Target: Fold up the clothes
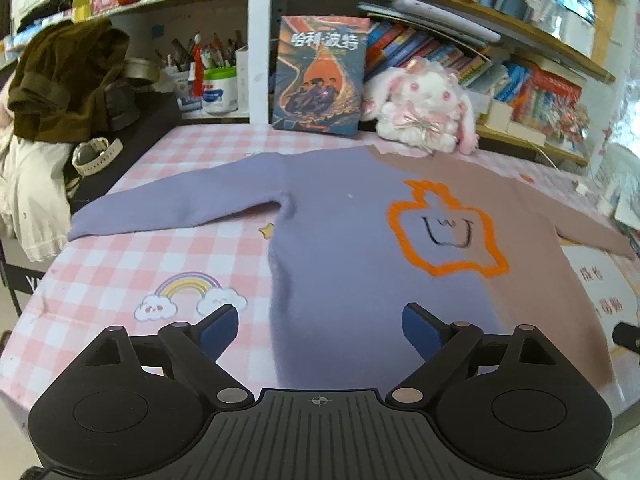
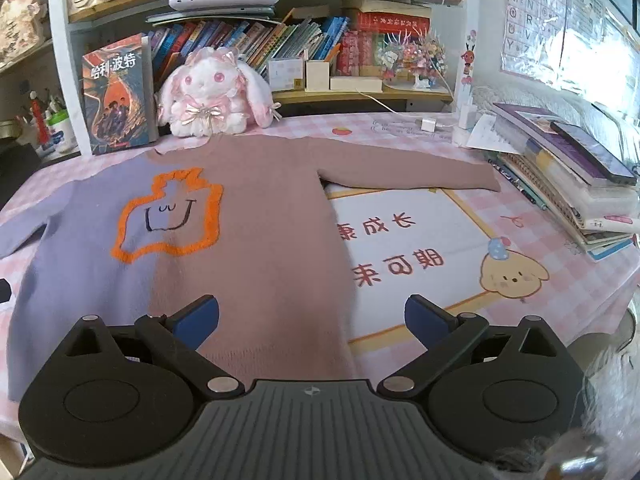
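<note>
A: Well, the bench (image 1: 120,256) first: a pink check cloth with the sweater (image 1: 340,240) spread flat on it, front up, both sleeves out to the sides, neck toward the shelves.

B: Flat and unfolded, then?

A: As it lies, yes. One half is lilac, the other a dusty pink-brown, with an orange outline and a small face across the seam. The hem is nearest the cameras.

B: How will it handle?

A: By its look, soft, fuzzy knit: light, limp, no stiffness. I judge it will drape and stretch if pulled by one point, and the nap should grip the cloth rather than slide. Nothing fragile about it.

B: Where would you take hold?

A: At edges, not mid-panel: a cuff or shoulder seam for the sleeves, the hem corners for the body. The lilac sleeve (image 1: 172,200) lies to the left, the pink one (image 2: 408,172) to the right.

B: And the tools?

A: The left tool (image 1: 320,320) hovers over the lilac hem, blue pads wide apart, holding nothing. The right tool (image 2: 312,316) hangs over the pink side's edge, equally wide and empty.

B: Anything close by?

A: A plush rabbit (image 2: 212,96) and a book (image 2: 118,96) stand just beyond the collar.
</note>
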